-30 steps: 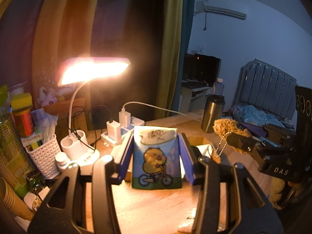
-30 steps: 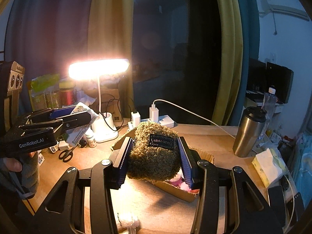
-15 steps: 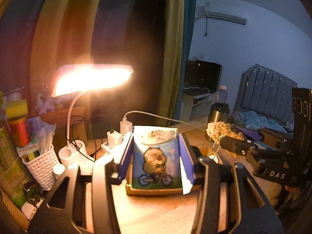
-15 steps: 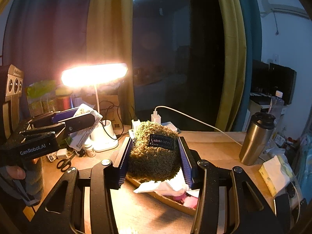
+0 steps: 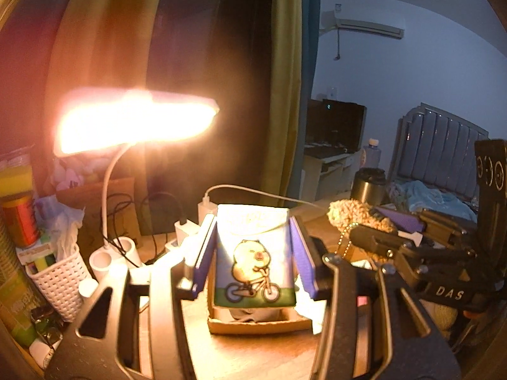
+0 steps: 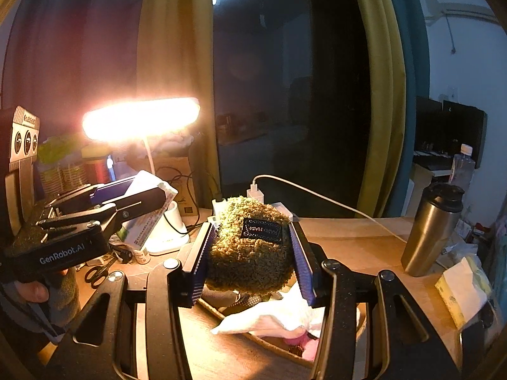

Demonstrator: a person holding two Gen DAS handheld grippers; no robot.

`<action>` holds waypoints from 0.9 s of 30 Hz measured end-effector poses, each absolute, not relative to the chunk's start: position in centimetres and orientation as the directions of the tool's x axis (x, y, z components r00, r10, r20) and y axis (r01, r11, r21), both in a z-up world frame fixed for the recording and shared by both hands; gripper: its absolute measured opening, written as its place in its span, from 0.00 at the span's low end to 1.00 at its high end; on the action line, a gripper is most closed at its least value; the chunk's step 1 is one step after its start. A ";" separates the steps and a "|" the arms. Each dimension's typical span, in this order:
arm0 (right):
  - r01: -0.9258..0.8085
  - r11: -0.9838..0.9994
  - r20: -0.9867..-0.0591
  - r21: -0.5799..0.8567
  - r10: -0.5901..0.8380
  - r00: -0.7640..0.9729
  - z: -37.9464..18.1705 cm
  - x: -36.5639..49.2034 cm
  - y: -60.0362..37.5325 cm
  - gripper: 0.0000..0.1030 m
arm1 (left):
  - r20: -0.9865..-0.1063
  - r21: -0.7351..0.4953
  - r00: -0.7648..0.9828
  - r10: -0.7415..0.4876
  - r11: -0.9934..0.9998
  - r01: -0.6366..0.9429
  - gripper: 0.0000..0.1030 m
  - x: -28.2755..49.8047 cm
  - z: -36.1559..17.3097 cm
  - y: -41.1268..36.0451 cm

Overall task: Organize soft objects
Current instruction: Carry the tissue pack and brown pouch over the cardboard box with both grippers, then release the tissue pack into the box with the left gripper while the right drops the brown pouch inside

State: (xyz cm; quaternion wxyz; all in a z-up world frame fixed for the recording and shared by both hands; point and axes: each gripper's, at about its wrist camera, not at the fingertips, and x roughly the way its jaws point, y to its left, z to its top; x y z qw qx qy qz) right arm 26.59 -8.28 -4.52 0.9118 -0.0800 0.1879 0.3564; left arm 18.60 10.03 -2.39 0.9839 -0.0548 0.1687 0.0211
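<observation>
moved: both grippers now over the cardboard box [image 5: 258,324] — earlier it lay ahead of them
left gripper [image 5: 253,253]: clamped on tissue pack [image 5: 253,259], cartoon on a bicycle facing the camera, upright between the blue pads [image 5: 302,253]
tissue pack position: bottom edge just above the box
right gripper [image 6: 250,253]: clamped on fuzzy brown pouch [image 6: 250,253], black label up — pads pressing both sides
pouch position: above box holding white tissue [image 6: 272,315]
background: lit desk lamp [image 6: 139,120], steel tumbler [image 6: 432,229]

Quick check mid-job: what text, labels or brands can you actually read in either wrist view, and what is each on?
"GenRobot.AI": side of the black left gripper.
"DAS": body of the black right gripper.
Black patch on the fuzzy olive-brown plush: upside down, unreadable.
Cartoon-printed blue tissue pack: top lettering blurred.
</observation>
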 end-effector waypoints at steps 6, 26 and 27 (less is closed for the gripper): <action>-0.689 0.725 -0.410 0.004 0.629 0.660 -5.3 28.0 -7.8 0.48 | -0.323 -0.110 0.946 0.015 0.992 -0.054 0.46 19.8 -3.4 10.6; -0.710 0.700 -0.474 0.076 0.652 0.592 -9.6 32.2 -4.8 0.48 | -0.407 -0.123 0.913 0.023 0.989 -0.080 0.46 25.6 -9.5 11.5; -0.711 0.699 -0.481 0.081 0.652 0.586 -9.8 32.5 -4.7 0.48 | -0.416 -0.126 0.909 0.021 0.989 -0.080 0.46 25.8 -10.0 11.5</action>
